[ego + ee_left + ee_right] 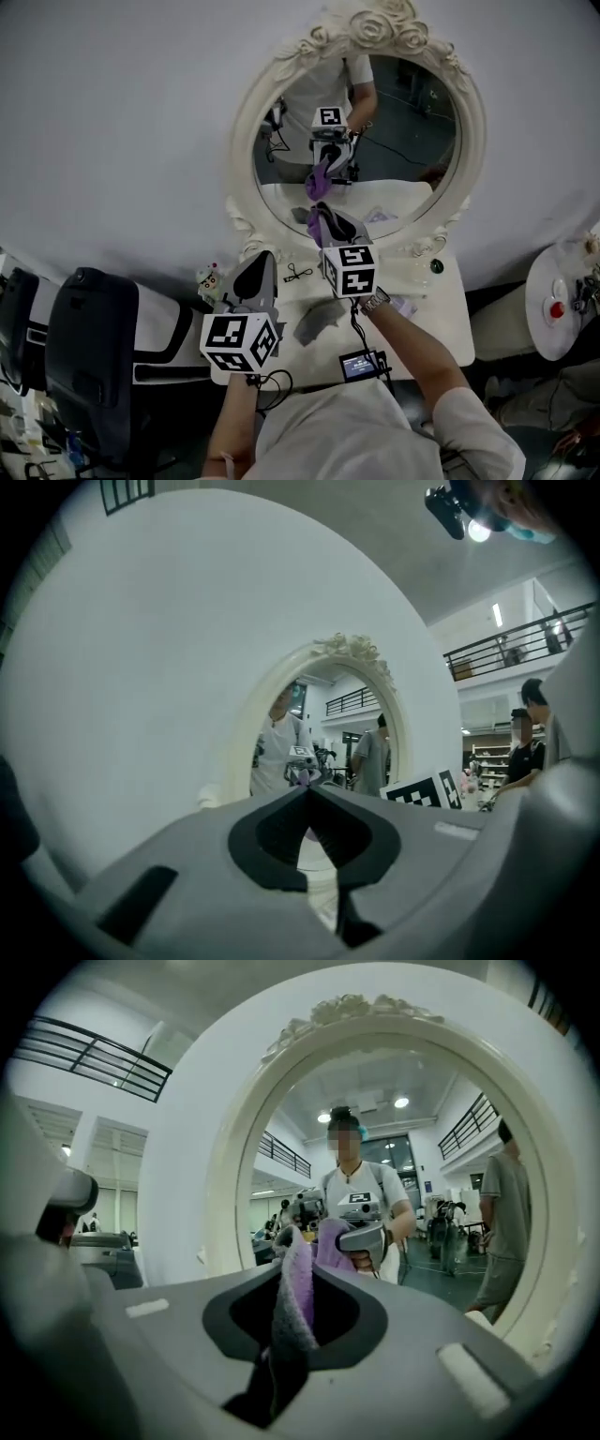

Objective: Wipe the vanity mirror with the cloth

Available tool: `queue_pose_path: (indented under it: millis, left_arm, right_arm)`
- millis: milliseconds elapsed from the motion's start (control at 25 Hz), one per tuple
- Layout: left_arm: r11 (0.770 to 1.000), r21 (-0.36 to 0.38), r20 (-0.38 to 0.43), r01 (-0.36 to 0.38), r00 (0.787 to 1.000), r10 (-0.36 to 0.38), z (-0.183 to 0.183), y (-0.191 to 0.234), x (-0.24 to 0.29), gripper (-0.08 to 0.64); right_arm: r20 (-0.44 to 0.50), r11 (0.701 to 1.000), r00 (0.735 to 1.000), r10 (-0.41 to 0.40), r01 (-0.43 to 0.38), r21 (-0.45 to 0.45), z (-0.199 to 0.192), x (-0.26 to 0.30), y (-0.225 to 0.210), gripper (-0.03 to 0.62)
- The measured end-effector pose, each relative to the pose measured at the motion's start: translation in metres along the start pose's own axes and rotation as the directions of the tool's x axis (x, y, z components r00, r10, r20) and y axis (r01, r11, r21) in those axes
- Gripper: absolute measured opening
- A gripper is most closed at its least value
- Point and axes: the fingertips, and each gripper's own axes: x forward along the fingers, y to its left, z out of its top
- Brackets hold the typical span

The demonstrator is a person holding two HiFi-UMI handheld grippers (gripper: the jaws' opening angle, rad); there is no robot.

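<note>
The oval vanity mirror [375, 141] in its ornate white frame stands upright at the back of the white table [436, 323]. My right gripper [323, 220] is shut on a purple cloth [316, 229] and held close to the lower edge of the glass, whose reflection shows both. In the right gripper view the cloth [295, 1288] sticks up between the jaws, with the mirror [441, 1147] straight ahead. My left gripper [255, 272] hovers lower and to the left, shut on nothing. The left gripper view shows its tips [307, 791] meeting and pointing at the mirror [323, 719].
A small device with a lit screen [362, 364], a grey folded item [317, 324] and a black cable loop [298, 273] lie on the table. A small figurine [208, 277] stands at its left end. A black chair [89, 347] stands left, a round side table [562, 309] right.
</note>
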Motion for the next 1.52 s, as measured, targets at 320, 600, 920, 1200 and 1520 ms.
queue_pose_path:
  millis: [320,600,920,1200,1520]
  left_arm:
    - [0.978,-0.012,-0.029,-0.207,0.978,0.207,-0.009,0.061,-0.049,0.003]
    - [0.967,-0.004,-0.055,-0.254,0.966,0.254,-0.018,0.054,-0.039,0.003]
    - [0.995,0.002,-0.059,-0.101,0.993,0.101,-0.024,-0.021,0.028,0.003]
    - [1.000,-0.007,-0.068,0.029,0.997,-0.029,-0.034,-0.083,0.072,0.003]
    - [0.986,-0.030,-0.083,0.166,0.982,-0.168,-0.048,-0.151,0.114,0.003]
  right_arm:
    - [-0.045,0.993,0.992,0.117,-0.116,0.006,-0.021,0.055,0.062,0.055]
    - [-0.049,0.990,0.990,0.135,-0.133,0.035,-0.028,0.063,0.043,0.055]
    - [-0.028,0.999,0.999,0.044,-0.044,0.006,-0.025,0.027,-0.047,0.055]
    - [-0.025,0.996,0.996,-0.087,0.087,-0.008,-0.024,-0.017,-0.137,0.055]
    - [-0.032,0.967,0.966,-0.256,0.255,-0.026,-0.022,-0.066,-0.241,0.055]
